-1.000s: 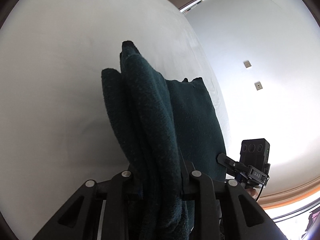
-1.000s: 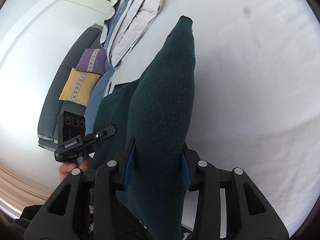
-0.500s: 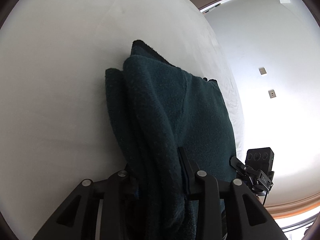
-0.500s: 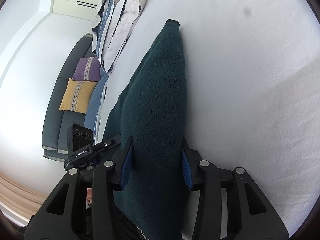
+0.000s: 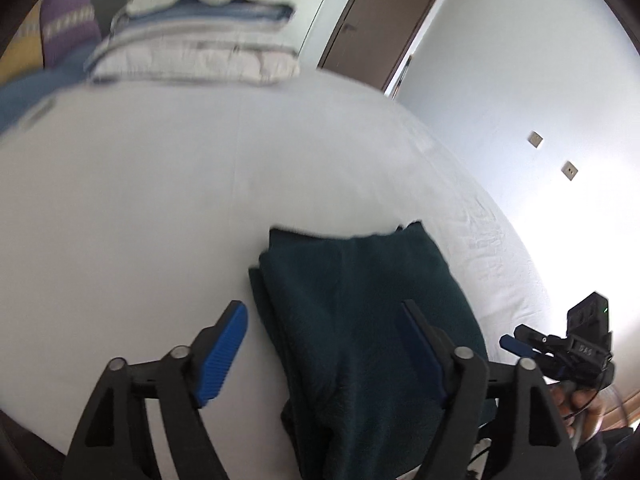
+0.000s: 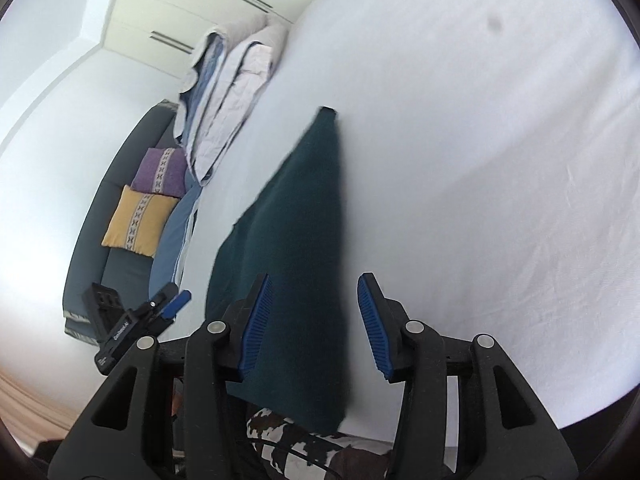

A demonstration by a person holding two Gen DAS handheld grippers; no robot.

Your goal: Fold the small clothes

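Two hand-held claws angle down over a white-sheeted bed [image 5: 140, 208], where a folded dark green knit garment [image 5: 360, 300] lies flat. The left claw [image 5: 324, 344] is opening wide, its blue pads clear of the cloth. The right claw [image 6: 316, 320] is also opening, straddling the garment's edge without pressing it.

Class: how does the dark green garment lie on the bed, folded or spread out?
Folded: the dark green garment shows stacked layers along its left edge.

Left hand-held gripper [image 5: 320, 340] and right hand-held gripper [image 6: 316, 320], both pointing downward, jaws opening.
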